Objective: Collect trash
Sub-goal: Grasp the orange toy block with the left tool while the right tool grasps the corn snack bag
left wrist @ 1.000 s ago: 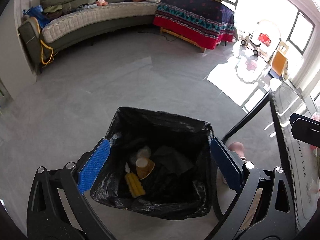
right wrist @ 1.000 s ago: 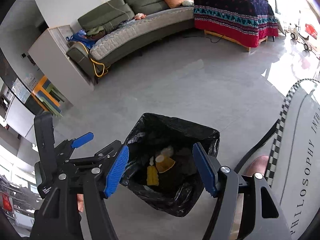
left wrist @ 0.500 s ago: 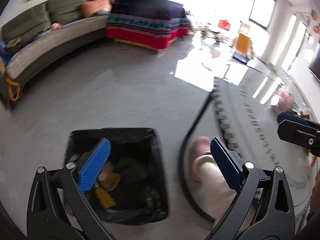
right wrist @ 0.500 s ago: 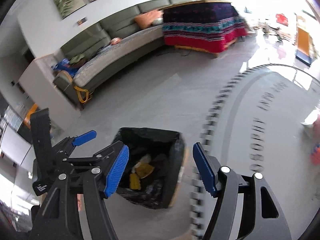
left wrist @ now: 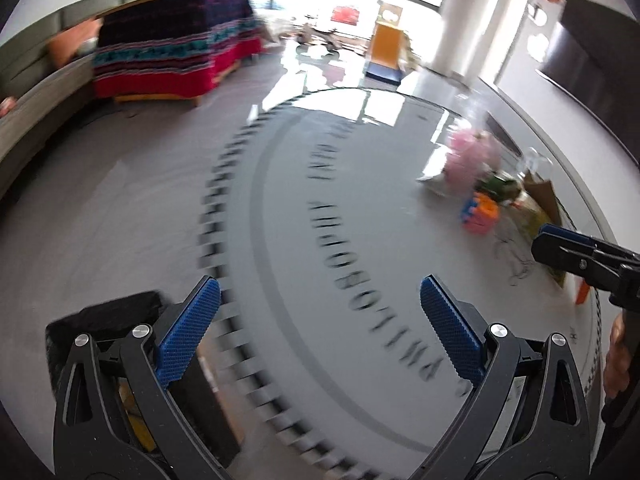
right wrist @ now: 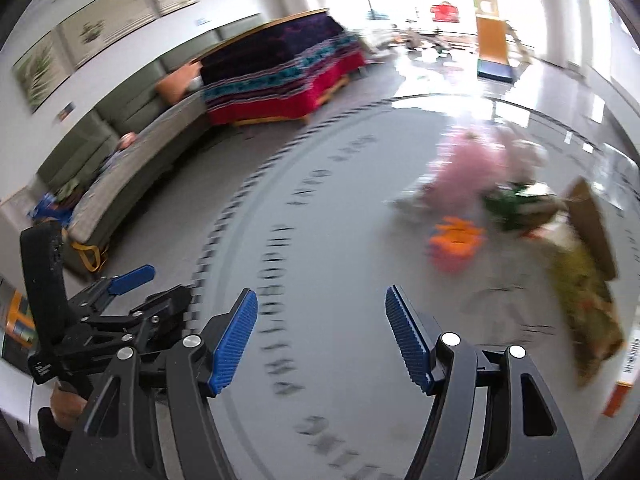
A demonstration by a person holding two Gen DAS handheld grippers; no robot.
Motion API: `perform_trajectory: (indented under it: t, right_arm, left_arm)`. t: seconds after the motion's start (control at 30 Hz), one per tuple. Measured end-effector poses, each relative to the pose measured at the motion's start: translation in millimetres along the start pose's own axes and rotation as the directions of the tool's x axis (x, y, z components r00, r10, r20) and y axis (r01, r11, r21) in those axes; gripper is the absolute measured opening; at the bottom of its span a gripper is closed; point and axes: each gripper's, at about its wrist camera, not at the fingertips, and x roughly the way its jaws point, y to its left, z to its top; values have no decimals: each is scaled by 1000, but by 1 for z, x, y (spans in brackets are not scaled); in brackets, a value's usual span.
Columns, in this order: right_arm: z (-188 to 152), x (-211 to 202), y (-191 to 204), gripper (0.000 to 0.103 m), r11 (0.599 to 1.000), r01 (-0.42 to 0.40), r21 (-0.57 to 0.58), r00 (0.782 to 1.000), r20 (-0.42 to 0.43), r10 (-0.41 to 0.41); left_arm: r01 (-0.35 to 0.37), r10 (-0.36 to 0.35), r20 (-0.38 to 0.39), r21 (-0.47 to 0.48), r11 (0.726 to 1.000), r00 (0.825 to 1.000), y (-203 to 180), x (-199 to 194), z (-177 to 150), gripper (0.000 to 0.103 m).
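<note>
Both grippers empty. Left gripper (left wrist: 320, 328) stands wide, nothing between the blue pads; right gripper (right wrist: 322, 336) likewise wide and bare. Both frames are motion-blurred. The bin (left wrist: 116, 312), black-lined, sits at the lower left of the left view, just off the edge of the round mat (left wrist: 360, 240), partly behind the left gripper's finger. The litter (right wrist: 520, 216) lies in a loose cluster on the far right part of the mat, well apart from the bin: an orange item (right wrist: 456, 240), something pink and soft-looking (right wrist: 468, 172), a green piece (right wrist: 508, 200), a brown flat piece like card or a paper bag (right wrist: 592, 224), and a yellow-green wrapper (right wrist: 584, 300); blur prevents firmer identification. Judgement: all of it looks light. The wrapper and pink item should crush and flex, so pinch through a bunched fold rather than a flat face, which may slide off the pads. The brown piece looks stiffer; take it by a raised edge. The orange item looks rigid; grip across its narrow sides. Nothing appears fragile. Risk: thin film slipping free when lifted.
</note>
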Motion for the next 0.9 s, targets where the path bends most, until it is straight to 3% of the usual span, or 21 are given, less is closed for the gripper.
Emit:
perform_trajectory:
  t: [0.27, 0.6, 0.8, 0.9]
  right_arm:
    - [-2, -26, -95, 69, 991, 100, 90, 994, 23, -103]
    - [-2, -21, -159, 69, 976, 200, 91, 980, -33, -198]
    - [-1, -3, -183, 69, 970, 232, 78, 971, -81, -225]
    - [-1, 2, -185, 69, 970, 235, 68, 969, -94, -228]
  left_arm:
    - [95, -89, -53, 127, 987, 995, -87, 53, 31, 97]
    - [175, -146, -142, 222, 959, 979, -161, 126, 51, 97]
    - [183, -149, -138, 280, 942, 979, -188, 155, 52, 97]
    - [175, -139, -139, 303, 937, 981, -193, 166, 56, 80]
